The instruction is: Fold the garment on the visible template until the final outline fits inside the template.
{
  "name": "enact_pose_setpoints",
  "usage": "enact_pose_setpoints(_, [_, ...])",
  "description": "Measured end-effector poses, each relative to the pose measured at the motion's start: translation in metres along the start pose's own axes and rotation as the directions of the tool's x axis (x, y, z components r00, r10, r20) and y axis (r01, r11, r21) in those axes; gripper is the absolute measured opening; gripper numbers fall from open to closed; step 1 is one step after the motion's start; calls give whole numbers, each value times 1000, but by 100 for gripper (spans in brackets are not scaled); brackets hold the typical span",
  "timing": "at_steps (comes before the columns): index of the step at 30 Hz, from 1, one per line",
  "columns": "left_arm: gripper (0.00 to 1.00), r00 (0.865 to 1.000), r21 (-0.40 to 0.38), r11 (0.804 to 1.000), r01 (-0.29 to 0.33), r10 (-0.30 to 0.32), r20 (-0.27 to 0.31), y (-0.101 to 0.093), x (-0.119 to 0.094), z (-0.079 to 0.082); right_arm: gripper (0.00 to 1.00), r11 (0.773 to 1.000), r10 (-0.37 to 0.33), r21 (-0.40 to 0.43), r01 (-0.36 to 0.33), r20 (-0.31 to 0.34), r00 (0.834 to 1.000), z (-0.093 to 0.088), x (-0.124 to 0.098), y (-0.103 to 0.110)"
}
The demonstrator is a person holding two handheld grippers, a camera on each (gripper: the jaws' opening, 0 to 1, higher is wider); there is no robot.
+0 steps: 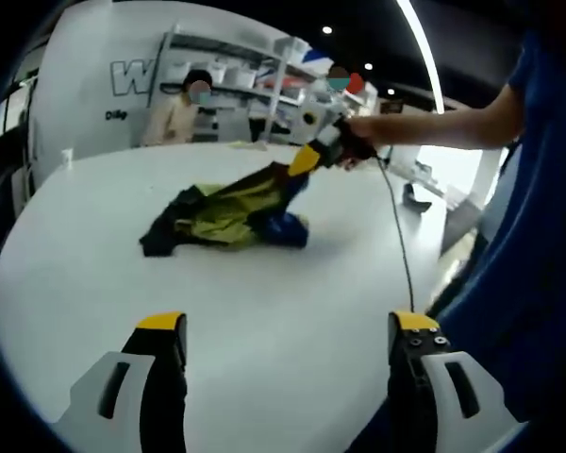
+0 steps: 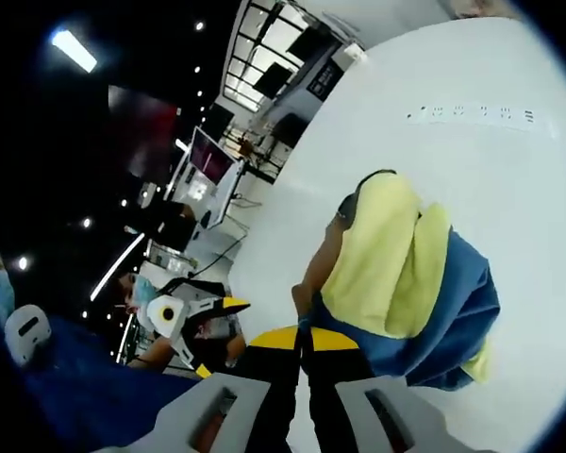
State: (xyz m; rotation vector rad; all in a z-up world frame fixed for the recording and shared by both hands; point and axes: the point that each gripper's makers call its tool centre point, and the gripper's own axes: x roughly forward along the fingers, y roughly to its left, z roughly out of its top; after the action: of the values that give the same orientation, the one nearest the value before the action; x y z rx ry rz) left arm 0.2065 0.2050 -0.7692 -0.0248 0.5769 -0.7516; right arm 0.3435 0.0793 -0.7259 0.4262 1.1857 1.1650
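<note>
right gripper (image 2: pixel 304 342) clamped on the crumpled yellow-and-blue garment (image 1: pixel 231 215), lifting its near edge; left gripper (image 1: pixel 288 326) open, well short across the white table (image 1: pixel 264 321).

left view distant, right close, garment (image 1: pixel 231 215) shared

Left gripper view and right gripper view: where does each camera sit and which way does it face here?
Left gripper view: rides the open left gripper above the white table, looking across at the crumpled garment; the person's arm holds the right gripper on it.
Right gripper view: rides the right gripper, rolled, close over the garment, jaws shut on its edge.
Shared: garment, table.
</note>
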Motion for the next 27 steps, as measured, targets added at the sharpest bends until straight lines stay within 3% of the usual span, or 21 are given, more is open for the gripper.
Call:
enact_pose_setpoints(6, [83,1000,13,1000,10,-10,-3,-5,1,1,0,1000,10,-24,-10,-5,1000,-7,-5,10])
enact_pose_setpoints(19, [82,1000,43,999,25,-25,-11,-6,5,1,0,998,22,-56,-25,-55,998,-44,-17,30])
enact_pose_setpoints(24, [79,1000,83,997,7,-7,-10,7,13,8,0,998,25,-54,-29,-64,998,-57,-22,36])
enact_pose_setpoints(27, [78,999,101,995,-27,25,28,21,22,19,0,998,29,-50,-33,-68,997,-63,-25,39])
